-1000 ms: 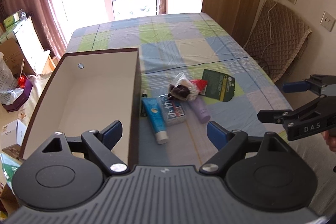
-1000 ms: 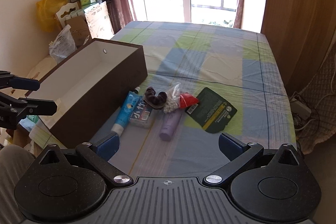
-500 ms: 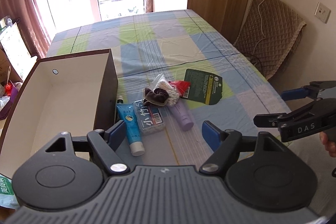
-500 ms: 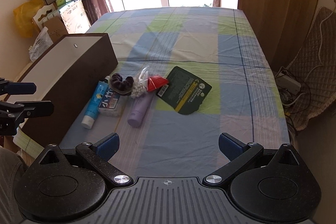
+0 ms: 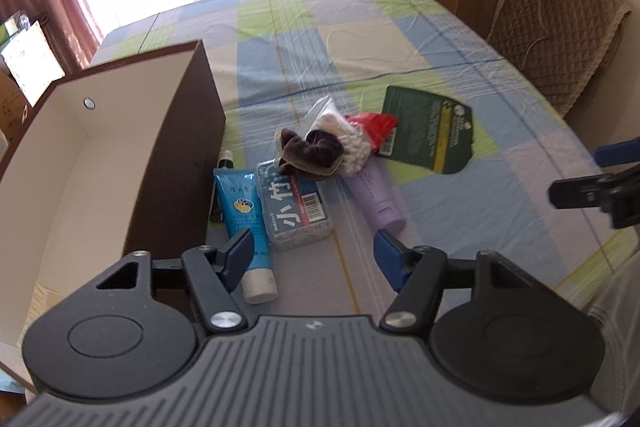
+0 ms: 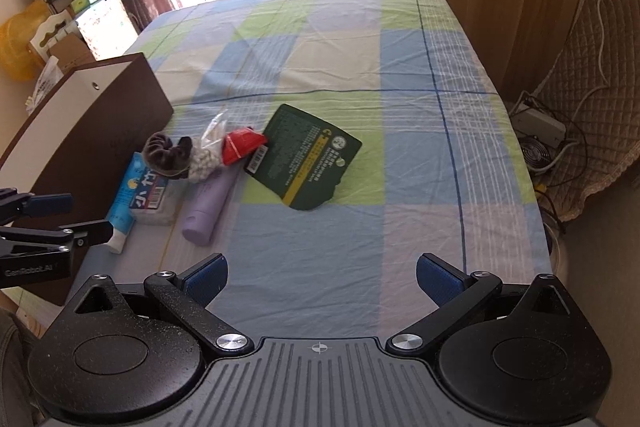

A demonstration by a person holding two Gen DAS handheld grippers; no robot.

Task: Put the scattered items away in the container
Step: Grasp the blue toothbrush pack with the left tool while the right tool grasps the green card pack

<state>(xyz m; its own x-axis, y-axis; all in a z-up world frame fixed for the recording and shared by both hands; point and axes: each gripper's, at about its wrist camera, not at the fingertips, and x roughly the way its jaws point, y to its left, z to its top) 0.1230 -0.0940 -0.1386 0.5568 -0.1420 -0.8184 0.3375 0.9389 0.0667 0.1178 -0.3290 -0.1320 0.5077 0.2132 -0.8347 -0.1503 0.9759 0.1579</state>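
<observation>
Both grippers, left (image 5: 314,251) and right (image 6: 320,277), hang spread and empty above the heaped items (image 5: 316,167) beside the bare box (image 5: 72,163) (nothing packed yet), so the next move probably calls for lowering onto the blue tube (image 5: 246,223).

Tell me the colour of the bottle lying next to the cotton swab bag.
Pale purple. The bottle shows best in the left wrist view.
</observation>
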